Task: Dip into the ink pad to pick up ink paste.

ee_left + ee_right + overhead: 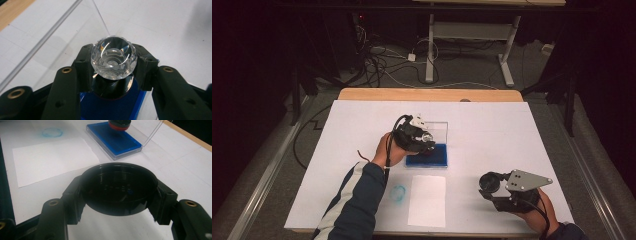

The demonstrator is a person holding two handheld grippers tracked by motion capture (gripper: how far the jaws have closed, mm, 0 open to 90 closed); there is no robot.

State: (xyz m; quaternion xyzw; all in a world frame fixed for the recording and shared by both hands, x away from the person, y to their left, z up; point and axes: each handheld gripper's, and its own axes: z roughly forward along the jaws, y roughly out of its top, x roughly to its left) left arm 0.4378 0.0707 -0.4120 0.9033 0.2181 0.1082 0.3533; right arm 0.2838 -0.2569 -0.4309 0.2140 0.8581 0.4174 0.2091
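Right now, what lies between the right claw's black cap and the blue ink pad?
In the right gripper view, bare white table cover separates the black cap from the blue ink pad; the white paper sheet lies off to the side.

My right tool (117, 195) has its two black jaws rising from the bottom of the frame, closed on a round black cap (118, 188) that sits between them in the lower middle. The cap's open side faces up, and its shiny inside is dark. Beyond it, in the upper middle, a blue ink pad (113, 141) lies in a clear case whose lid (152, 132) stands raised toward the upper right. A round stamp (119, 124) with a red band rests on the pad at the top edge. A white sheet of paper (51, 157) lies at the left on the white tabletop (180, 162), with a faint blue ring mark (52, 132) above it, upper left.
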